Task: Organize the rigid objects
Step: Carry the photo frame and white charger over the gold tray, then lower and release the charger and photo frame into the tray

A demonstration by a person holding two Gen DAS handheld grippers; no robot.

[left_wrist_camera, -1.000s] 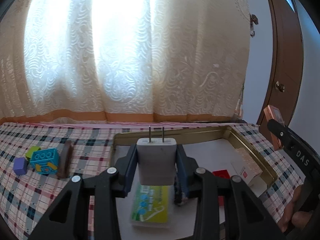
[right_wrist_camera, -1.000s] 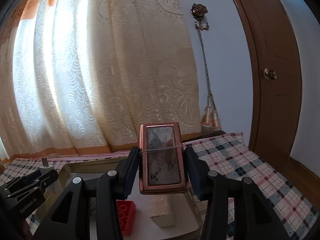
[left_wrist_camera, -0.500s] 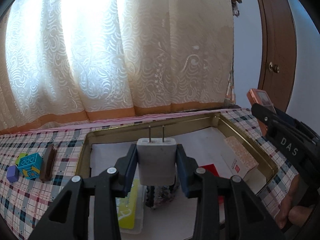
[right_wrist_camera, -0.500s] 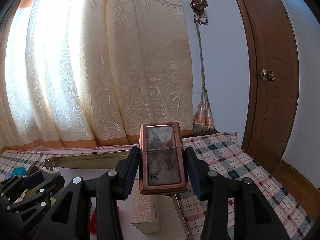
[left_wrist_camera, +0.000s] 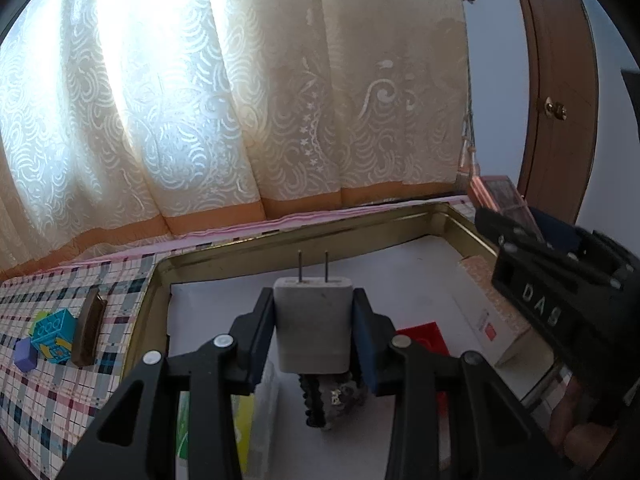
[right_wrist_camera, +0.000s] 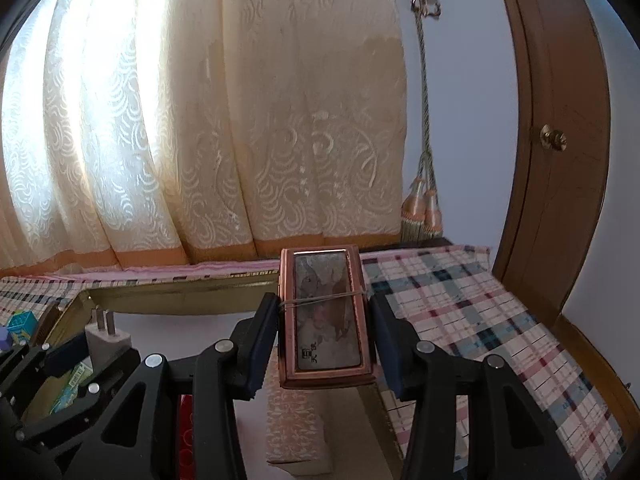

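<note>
My left gripper (left_wrist_camera: 314,322) is shut on a white plug adapter (left_wrist_camera: 313,328), prongs pointing away, held above the gold-rimmed tray (left_wrist_camera: 280,240). My right gripper (right_wrist_camera: 326,320) is shut on a copper-framed picture box (right_wrist_camera: 326,316) with a rubber band round it, held over the tray's right rim (right_wrist_camera: 180,288). The right gripper shows at the right of the left wrist view (left_wrist_camera: 560,292); the left gripper with the adapter shows at the left of the right wrist view (right_wrist_camera: 104,332). In the tray lie a pink patterned box (right_wrist_camera: 296,420), a red brick (left_wrist_camera: 426,336), a dark sparkly item (left_wrist_camera: 336,404) and a green-labelled packet (left_wrist_camera: 244,420).
Left of the tray on the checked tablecloth (left_wrist_camera: 48,380) lie a blue block (left_wrist_camera: 54,334), a purple cube (left_wrist_camera: 24,356) and a brown bar (left_wrist_camera: 89,328). A curtain (left_wrist_camera: 240,100) hangs behind the table. A wooden door (right_wrist_camera: 560,140) stands at the right.
My left gripper has moved right over the tray with the adapter. My right gripper, still holding the picture box, has shifted left toward the tray; the two grippers are closer together.
</note>
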